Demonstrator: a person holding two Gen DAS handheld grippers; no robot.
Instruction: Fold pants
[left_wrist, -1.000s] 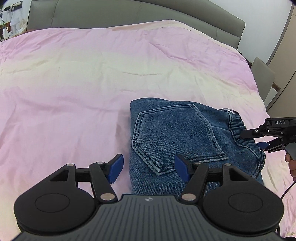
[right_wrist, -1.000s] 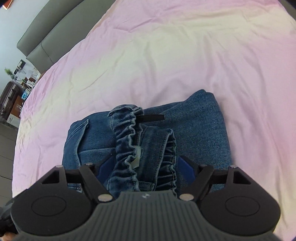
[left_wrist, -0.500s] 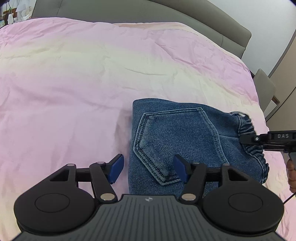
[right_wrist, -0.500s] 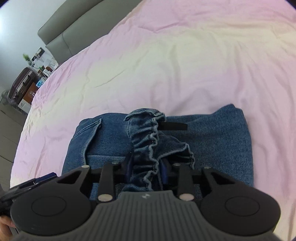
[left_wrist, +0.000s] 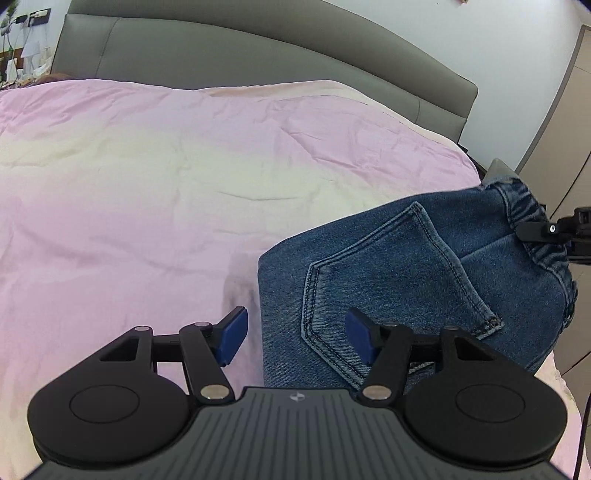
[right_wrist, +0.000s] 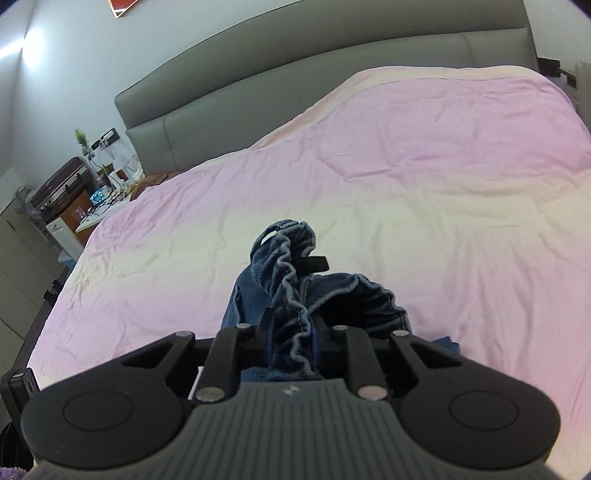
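Two hand-held grippers work over a wide bed (left_wrist: 147, 184) spread with a pink and cream cover, a grey padded headboard (left_wrist: 258, 55) behind it. Folded blue denim pants (left_wrist: 424, 280) lie on the cover near its right edge in the left wrist view, back pocket (left_wrist: 391, 280) facing up. Their gathered elastic waistband (right_wrist: 291, 295) is raised off the bed, pinched in the right hand-held gripper (right_wrist: 291, 345), whose jaws have just been closing and now press on the bunched fabric. The left hand-held gripper (left_wrist: 295, 334) stands wide apart and holds nothing; one blue pad is over the cover, the other over the pocket. No brand name or label can be read anywhere.
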